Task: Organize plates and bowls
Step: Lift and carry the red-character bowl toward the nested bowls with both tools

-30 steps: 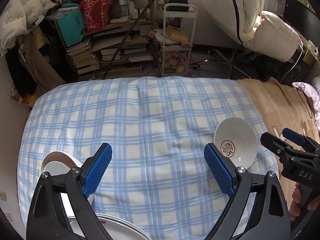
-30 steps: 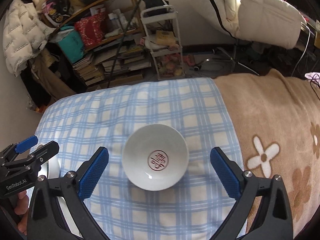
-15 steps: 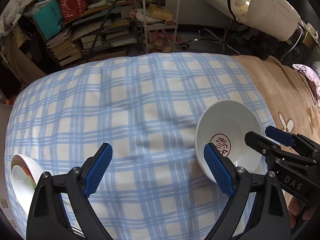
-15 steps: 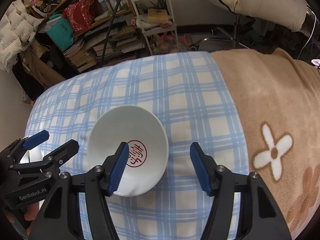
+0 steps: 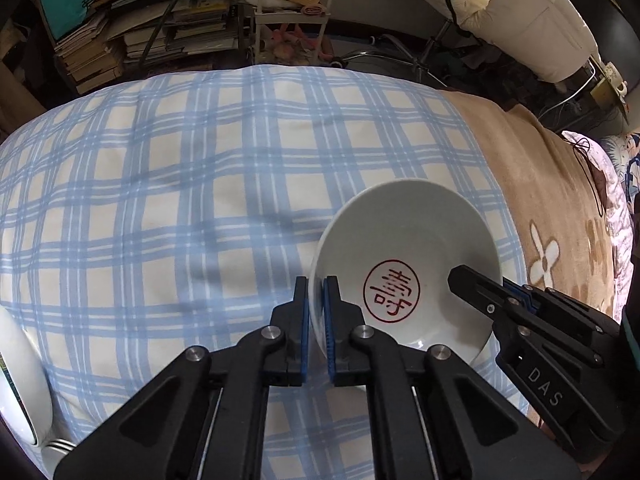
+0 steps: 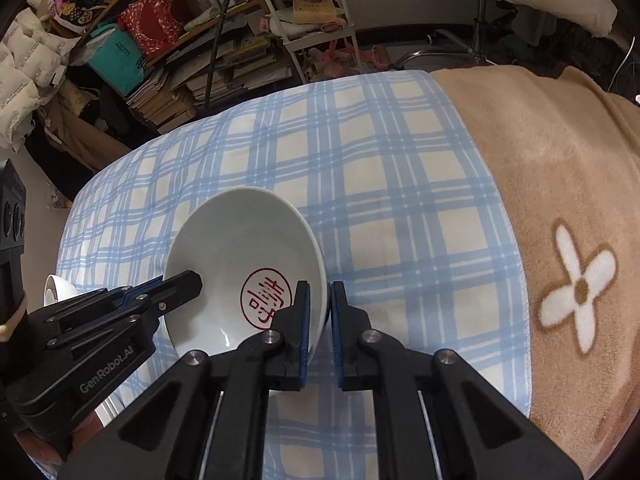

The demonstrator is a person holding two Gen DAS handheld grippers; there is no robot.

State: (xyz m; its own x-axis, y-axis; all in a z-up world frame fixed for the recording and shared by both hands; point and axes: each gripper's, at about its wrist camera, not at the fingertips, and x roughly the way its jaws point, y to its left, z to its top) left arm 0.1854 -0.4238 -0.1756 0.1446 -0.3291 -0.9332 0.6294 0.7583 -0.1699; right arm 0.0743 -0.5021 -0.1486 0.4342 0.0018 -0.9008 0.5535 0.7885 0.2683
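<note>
The left gripper (image 5: 316, 300) is clamping the left rim of the white bowl (image 5: 416, 240), one blue pad sitting outside the wall and the other inside it, the rim pinched thin between them; the right gripper (image 6: 319, 304) is doing the same at the opposite rim of the bowl (image 6: 244, 248), its pads pressing on either side of the wall; so both claws are clenched on the one bowl, each at its own edge. In the left wrist view the right gripper (image 5: 456, 276) is reaching in over the far rim from the lower right; in the right wrist view the left gripper (image 6: 194, 280) is coming in from the lower left, and a bit of the person's hand (image 6: 86, 426) is showing beneath it.

The bowl is sitting tilted, its mouth leaning toward the cameras, and a round red seal mark (image 5: 392, 297) is showing on its inner bottom; whether its foot is touching the cloth or hanging just above it, I cannot tell. It is lying over the blue-and-white checked cloth (image 5: 180, 200), near the seam where that cloth is meeting the tan blanket (image 6: 560, 160) with white flowers.

Farther out, another white bowl (image 6: 56, 288) is peeking from behind the left gripper at the cloth's left edge, and white dishes (image 5: 24, 384) are crowding the lower left corner of the left wrist view; beyond the cloth a cluttered bookshelf (image 6: 180, 68) and a small white rack (image 6: 316, 28) are standing against the wall.
</note>
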